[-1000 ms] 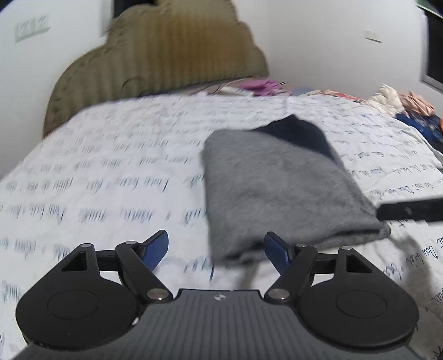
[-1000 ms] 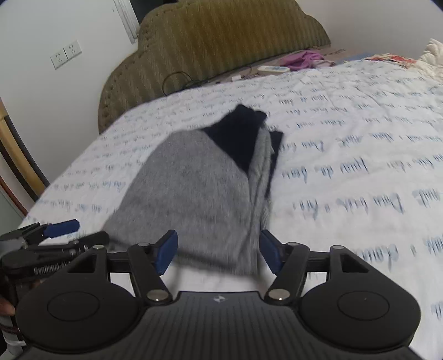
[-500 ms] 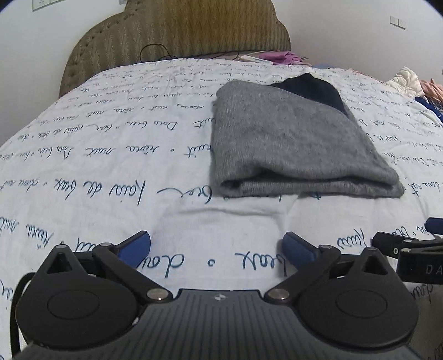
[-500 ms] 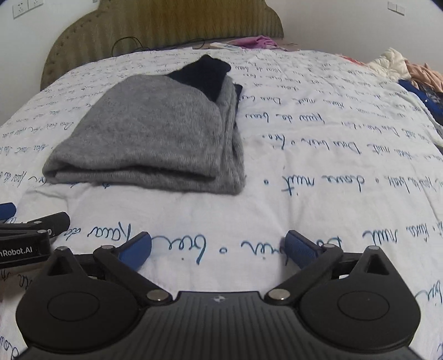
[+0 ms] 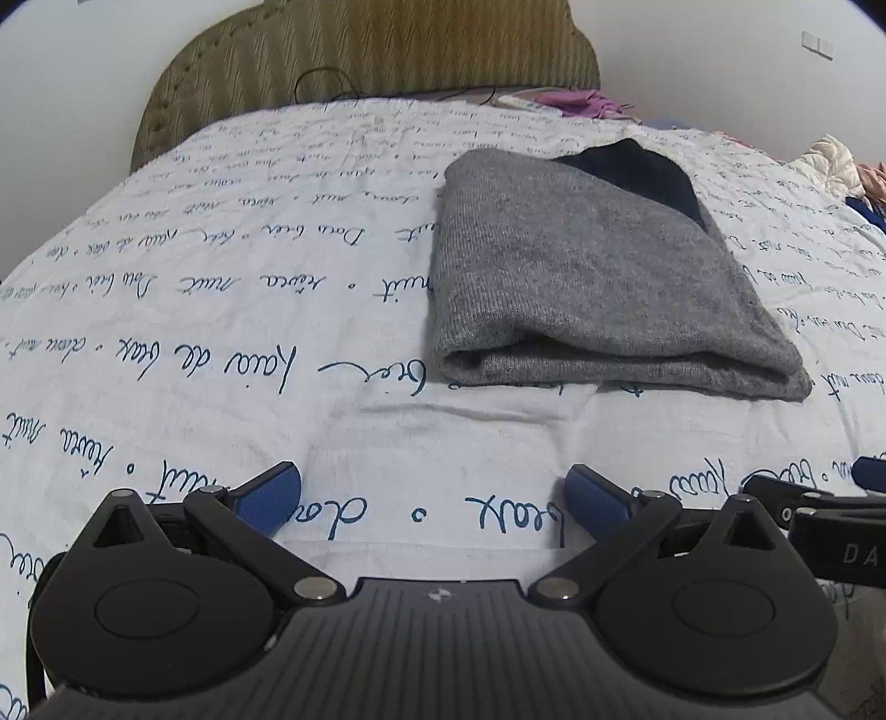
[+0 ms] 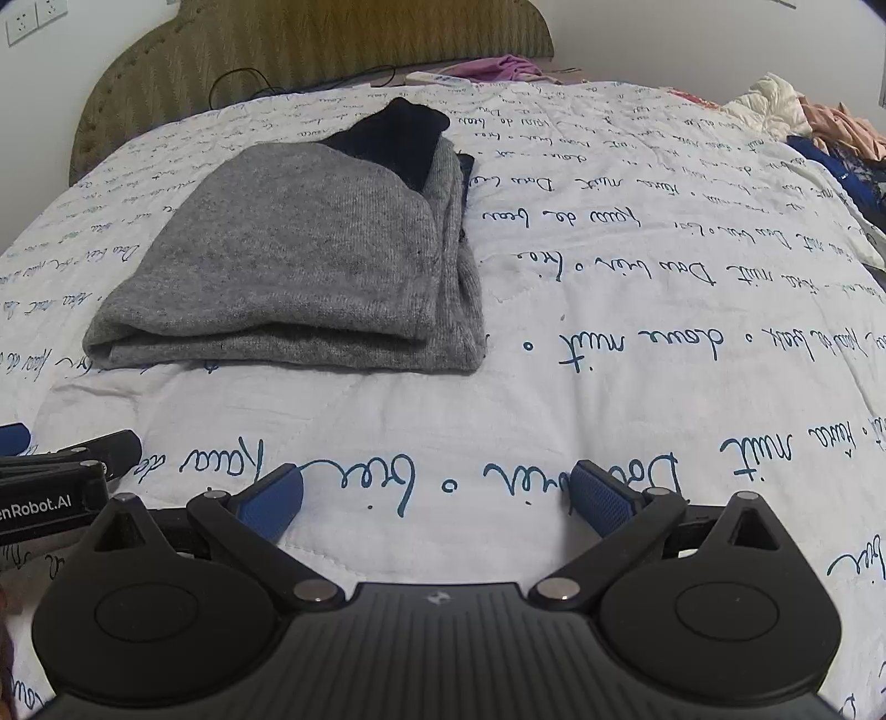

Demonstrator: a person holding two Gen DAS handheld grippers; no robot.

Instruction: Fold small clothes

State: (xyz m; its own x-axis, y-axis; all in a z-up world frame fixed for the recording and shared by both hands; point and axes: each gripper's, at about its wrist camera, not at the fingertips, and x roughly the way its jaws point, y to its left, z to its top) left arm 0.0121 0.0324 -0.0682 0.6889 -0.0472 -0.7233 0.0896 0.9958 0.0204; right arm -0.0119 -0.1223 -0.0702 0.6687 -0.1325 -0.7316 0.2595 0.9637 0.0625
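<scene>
A grey knitted garment (image 5: 598,277) with a dark navy part at its far end lies folded in layers on the white bedspread (image 5: 221,288). In the right wrist view the same folded garment (image 6: 299,260) sits ahead and to the left. My left gripper (image 5: 432,493) is open, its blue pads wide apart over bare bedspread, well short of the garment's near fold. My right gripper (image 6: 437,493) is open too, with nothing between its pads. Each gripper shows at the edge of the other's view.
The bedspread (image 6: 637,277) carries blue handwriting print. An olive padded headboard (image 5: 365,50) stands at the far end with a cable and purple cloth (image 6: 498,66) near it. A heap of loose clothes (image 6: 819,127) lies at the far right edge.
Both grippers opened wide and drew back from the folded garment's near edge, tilting down toward the bed. The garment stays folded and lies free on the bedspread.
</scene>
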